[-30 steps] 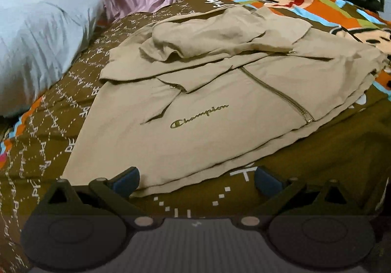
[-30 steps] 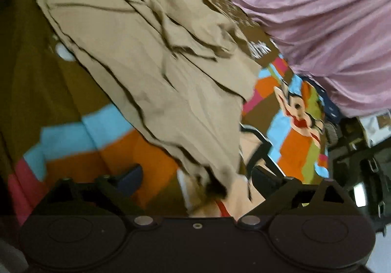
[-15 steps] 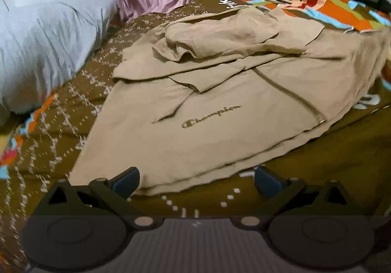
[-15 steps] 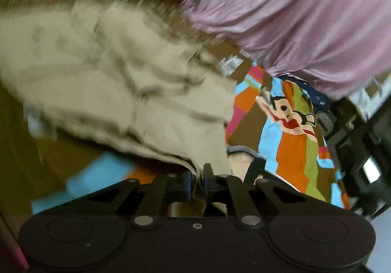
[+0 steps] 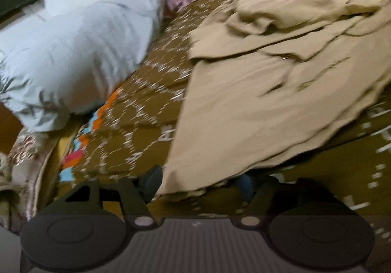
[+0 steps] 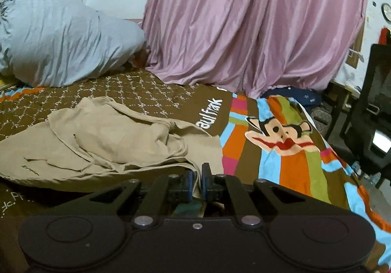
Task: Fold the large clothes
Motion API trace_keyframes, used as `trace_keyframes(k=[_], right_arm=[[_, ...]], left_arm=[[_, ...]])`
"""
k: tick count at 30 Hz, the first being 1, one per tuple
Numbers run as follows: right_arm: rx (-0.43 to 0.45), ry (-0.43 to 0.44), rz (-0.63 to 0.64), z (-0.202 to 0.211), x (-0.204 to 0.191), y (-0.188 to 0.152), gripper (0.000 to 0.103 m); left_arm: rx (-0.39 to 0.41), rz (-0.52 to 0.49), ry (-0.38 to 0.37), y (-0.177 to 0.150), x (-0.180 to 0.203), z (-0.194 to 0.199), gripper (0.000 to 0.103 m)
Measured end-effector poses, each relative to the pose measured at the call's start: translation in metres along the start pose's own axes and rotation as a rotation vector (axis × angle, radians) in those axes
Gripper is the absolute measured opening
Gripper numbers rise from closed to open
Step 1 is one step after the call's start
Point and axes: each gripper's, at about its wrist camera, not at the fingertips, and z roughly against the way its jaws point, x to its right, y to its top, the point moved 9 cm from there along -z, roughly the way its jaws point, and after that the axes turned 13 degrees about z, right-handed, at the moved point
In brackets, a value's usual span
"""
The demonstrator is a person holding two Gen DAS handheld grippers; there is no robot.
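Note:
A tan zip-up sweatshirt (image 5: 256, 107) lies spread and partly folded on the patterned bedspread (image 5: 136, 111). My left gripper (image 5: 199, 186) is low at its near left hem corner. Its jaws are closing, with that corner lying between them and the pads not pressing on it. In the right wrist view the sweatshirt (image 6: 110, 146) stretches away to the left. My right gripper (image 6: 197, 181) is shut on a pinch of its near right edge, held a little above the bed.
A grey pillow (image 5: 73, 58) sits at the bed's far left, also visible as the pillow (image 6: 61, 41) in the right view. A pink curtain (image 6: 244, 24) hangs behind the bed. A black chair (image 6: 371, 107) stands off the bed's right side.
My left gripper swung left onto the hem corner and its jaws narrowed. My right gripper shut on the sweatshirt's edge, rolled to level and rose with the cloth.

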Motion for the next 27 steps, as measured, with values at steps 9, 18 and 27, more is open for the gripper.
trace_keyframes(k=[9, 18, 27], right_arm=[[-0.078, -0.076, -0.072, 0.009, -0.019, -0.052, 0.006], [0.023, -0.141, -0.072, 0.045, -0.014, -0.044, 0.005], [0.103, -0.225, -0.051, 0.123, 0.023, -0.028, 0.000]], left_arm=[[0.036, 0.013, -0.033, 0.006, -0.004, 0.003, 0.018], [0.238, 0.226, 0.000, 0.037, -0.029, 0.064, 0.004], [0.275, 0.340, -0.101, 0.031, -0.033, 0.128, 0.003]])
